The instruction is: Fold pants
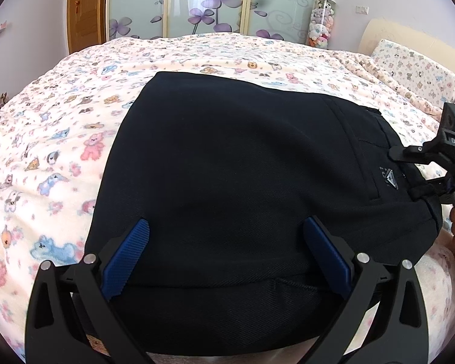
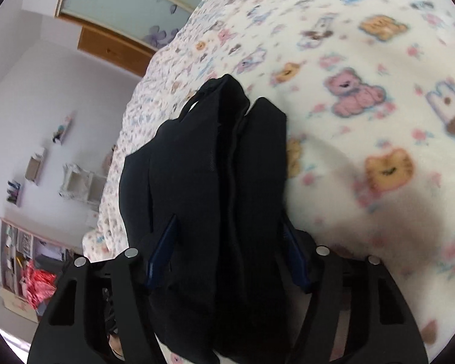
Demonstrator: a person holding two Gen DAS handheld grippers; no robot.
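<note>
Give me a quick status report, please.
Left gripper open over black pants. Right gripper shut on waistband end. Pants folded on bedspread; nothing obstructing.

Folded black twill pants [image 1: 233,157] flat on cream fleece bedspread with pastel animal print [image 1: 45,139]. Left gripper [image 1: 227,251], black frame with blue ribbed pads [image 1: 127,261], jaws wide apart over near fold. Right gripper [image 1: 409,173] at waistband edge, beside small triangular logo patch [image 1: 388,177]; closure unclear.
</note>
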